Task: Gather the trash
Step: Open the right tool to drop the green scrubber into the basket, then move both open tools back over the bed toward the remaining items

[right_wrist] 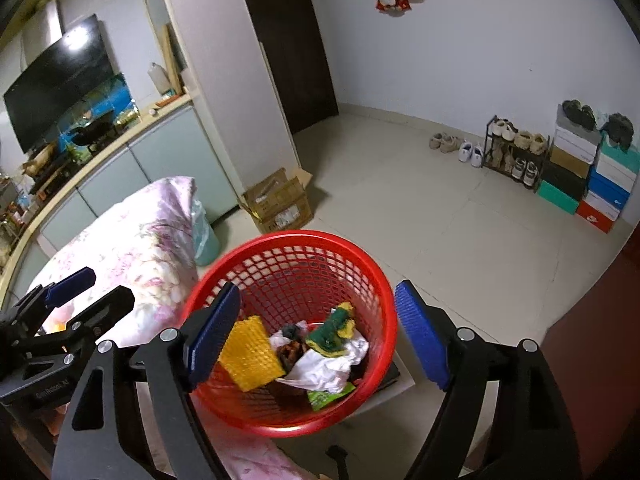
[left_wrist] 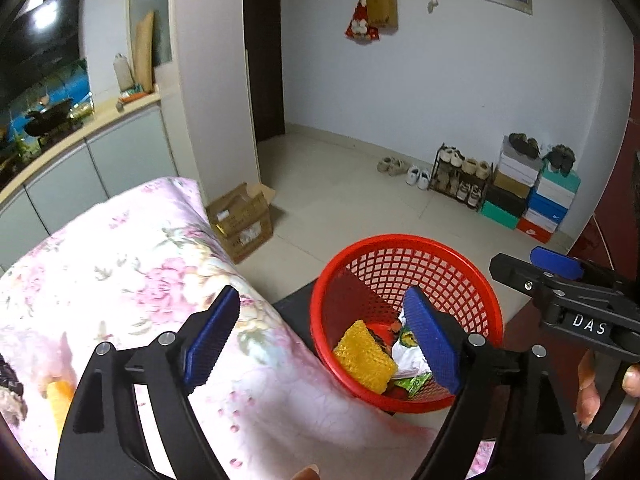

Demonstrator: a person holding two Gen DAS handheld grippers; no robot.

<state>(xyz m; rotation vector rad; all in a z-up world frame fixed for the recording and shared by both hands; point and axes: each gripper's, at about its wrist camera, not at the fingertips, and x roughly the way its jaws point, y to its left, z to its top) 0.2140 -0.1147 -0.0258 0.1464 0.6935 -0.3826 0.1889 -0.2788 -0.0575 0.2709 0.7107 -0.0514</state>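
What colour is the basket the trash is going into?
Red, with an open mesh wall. The basket shows best in the right wrist view.

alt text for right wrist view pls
Open right gripper hovers above a red basket holding a yellow pad, white paper and wrappers. Floral bedding and the left gripper lie left; tiled floor behind.

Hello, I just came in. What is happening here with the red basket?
A person holds a gripper tool in each hand and is collecting trash. The red basket already contains a yellow mesh piece, white crumpled paper and a green wrapper. The left tool and right tool are both open and hold nothing, above the basket beside a floral cloth.
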